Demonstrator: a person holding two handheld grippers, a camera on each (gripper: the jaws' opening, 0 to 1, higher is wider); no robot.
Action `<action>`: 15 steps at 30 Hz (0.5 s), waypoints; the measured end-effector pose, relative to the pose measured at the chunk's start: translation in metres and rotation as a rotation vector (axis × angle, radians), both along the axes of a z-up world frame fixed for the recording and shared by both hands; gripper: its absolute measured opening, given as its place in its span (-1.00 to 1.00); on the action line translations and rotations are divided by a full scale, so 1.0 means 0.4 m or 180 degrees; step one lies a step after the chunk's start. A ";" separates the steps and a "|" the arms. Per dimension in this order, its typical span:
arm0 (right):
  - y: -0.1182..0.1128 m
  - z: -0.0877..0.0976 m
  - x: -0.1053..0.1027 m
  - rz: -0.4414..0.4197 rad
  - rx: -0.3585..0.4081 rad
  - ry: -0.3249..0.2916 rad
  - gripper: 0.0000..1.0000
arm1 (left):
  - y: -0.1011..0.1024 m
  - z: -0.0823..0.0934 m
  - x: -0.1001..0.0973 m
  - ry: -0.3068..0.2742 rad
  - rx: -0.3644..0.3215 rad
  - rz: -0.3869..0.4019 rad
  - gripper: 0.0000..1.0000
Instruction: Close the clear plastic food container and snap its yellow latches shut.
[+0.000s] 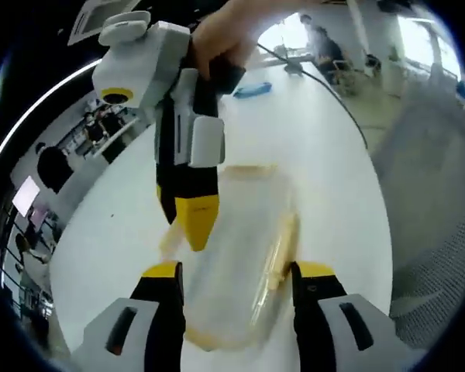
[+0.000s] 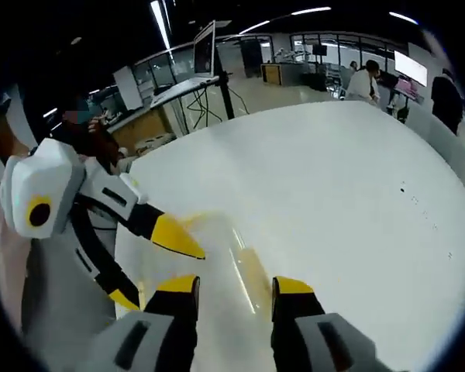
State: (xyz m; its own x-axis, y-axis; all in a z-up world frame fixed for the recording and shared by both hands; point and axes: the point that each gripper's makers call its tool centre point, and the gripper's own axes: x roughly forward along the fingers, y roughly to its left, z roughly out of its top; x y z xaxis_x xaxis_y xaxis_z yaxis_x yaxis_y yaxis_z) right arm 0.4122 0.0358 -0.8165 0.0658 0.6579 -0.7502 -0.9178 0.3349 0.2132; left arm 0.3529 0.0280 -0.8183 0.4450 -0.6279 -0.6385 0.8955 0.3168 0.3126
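Clear plastic, thin-walled and probably light — the food container (image 1: 240, 248) lies on the white bench (image 1: 325, 139), between and just beyond the jaws of the left tool (image 1: 238, 273). Judged from its look, the shell is stiff enough to push on yet slick, and likely to skate across the smooth bench under a sideways load. Best purchase is at the yellow latches (image 1: 283, 248) and the rim, not the glossy walls.

Left tool: jaws spread wide, holding nothing. Right tool (image 1: 194, 221): seen from the left gripper view it points down at the container's near-left edge; in the right gripper view its jaws stand apart with no visible grip — contact cannot be confirmed.

Motion blur smears the container. Whether the lid is seated, and how many latches are engaged, cannot be made out. Its near end is cut off behind the left tool's jaws.
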 end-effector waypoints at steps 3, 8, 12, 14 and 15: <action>0.005 -0.001 0.002 0.0076 -0.0007 0.0037 -0.30 | 0.002 -0.003 0.002 -0.0015 -0.0028 0.0014 0.08; 0.003 -0.004 -0.002 0.0297 -0.0192 0.0207 -0.32 | 0.002 -0.006 0.001 -0.0060 -0.0039 0.0051 0.08; 0.005 -0.009 -0.003 0.0426 -0.0336 0.0346 -0.33 | 0.003 -0.006 0.005 -0.0019 0.0020 0.0077 0.07; 0.005 -0.010 -0.004 0.0461 -0.0398 0.0455 -0.35 | 0.004 -0.007 0.005 0.0002 0.0051 0.0099 0.07; 0.005 -0.010 -0.003 0.0486 -0.0433 0.0474 -0.36 | 0.004 -0.007 0.007 0.0013 0.0060 0.0106 0.06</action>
State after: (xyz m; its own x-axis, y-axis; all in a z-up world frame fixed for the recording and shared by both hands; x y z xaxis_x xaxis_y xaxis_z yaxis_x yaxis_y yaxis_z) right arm 0.4108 0.0379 -0.8203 -0.1445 0.5440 -0.8265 -0.9218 0.2297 0.3124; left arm 0.3557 0.0294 -0.8213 0.4628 -0.6007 -0.6519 0.8859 0.3405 0.3151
